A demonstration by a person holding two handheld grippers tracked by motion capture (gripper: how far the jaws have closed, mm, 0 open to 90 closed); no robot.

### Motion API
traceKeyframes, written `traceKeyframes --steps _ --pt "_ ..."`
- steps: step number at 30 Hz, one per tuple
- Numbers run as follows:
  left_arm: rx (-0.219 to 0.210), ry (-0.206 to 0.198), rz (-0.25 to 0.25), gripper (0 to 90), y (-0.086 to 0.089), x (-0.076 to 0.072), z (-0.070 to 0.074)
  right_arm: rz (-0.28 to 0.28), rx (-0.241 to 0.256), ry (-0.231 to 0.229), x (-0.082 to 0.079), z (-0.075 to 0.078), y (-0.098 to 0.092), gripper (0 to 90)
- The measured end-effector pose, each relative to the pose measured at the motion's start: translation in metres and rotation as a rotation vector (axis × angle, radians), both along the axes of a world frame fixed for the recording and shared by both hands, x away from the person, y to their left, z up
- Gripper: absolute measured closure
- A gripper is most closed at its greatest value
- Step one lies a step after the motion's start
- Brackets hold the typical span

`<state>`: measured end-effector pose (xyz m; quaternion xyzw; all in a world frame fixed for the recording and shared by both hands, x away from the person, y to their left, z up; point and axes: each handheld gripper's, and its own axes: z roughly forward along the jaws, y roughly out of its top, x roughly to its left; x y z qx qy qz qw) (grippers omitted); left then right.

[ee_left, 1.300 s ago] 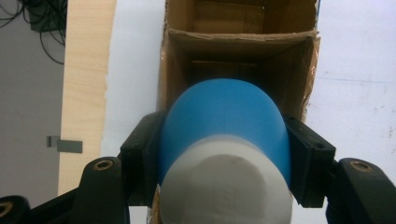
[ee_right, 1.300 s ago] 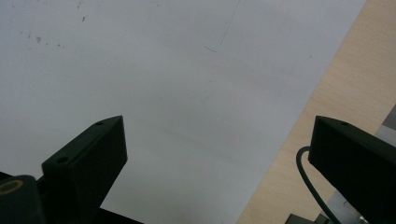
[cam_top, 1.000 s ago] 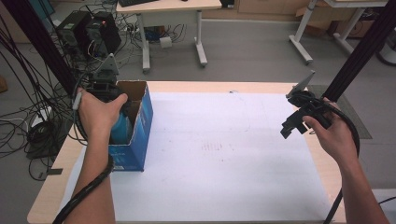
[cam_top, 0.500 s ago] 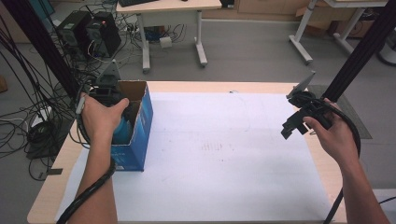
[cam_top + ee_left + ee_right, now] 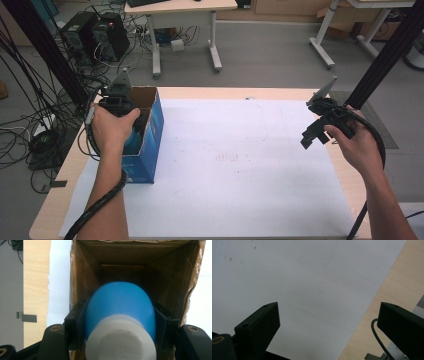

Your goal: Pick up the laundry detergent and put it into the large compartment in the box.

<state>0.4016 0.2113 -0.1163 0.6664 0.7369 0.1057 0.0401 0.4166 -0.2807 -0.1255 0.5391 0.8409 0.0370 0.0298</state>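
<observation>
- The left gripper view shows a blue bottle [image 5: 120, 306] with a white cap [image 5: 121, 340] clamped in the left hand-held gripper [image 5: 120, 327], over the open cardboard box [image 5: 175, 272].
- In the high view the box [image 5: 147, 135] sits at 9 o'clock on the surface [image 5: 240, 150]; the right hand-held gripper [image 5: 322, 117] hangs at 3 o'clock, jaws apart, holding nothing.

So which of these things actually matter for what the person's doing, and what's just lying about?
In use:
left gripper, shut on the blue bottle
blue cardboard box, open-topped, bottle held over its inside

Just lying about:
right gripper, open, holding nothing
white sheet on the table
computer towers and desks beyond
</observation>
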Motion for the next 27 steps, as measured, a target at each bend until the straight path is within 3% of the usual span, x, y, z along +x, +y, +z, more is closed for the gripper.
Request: traceKeyframes --steps 20,27 --pt "0.001 0.034 -0.007 38.5 -0.001 0.008 -0.012 -0.005 -0.001 -0.002 0.001 -0.001 -0.001 4.4" --pt "0.006 0.029 -0.002 38.4 -0.003 0.009 -0.014 -0.005 -0.001 0.002 0.001 -0.002 -0.001 4.4"
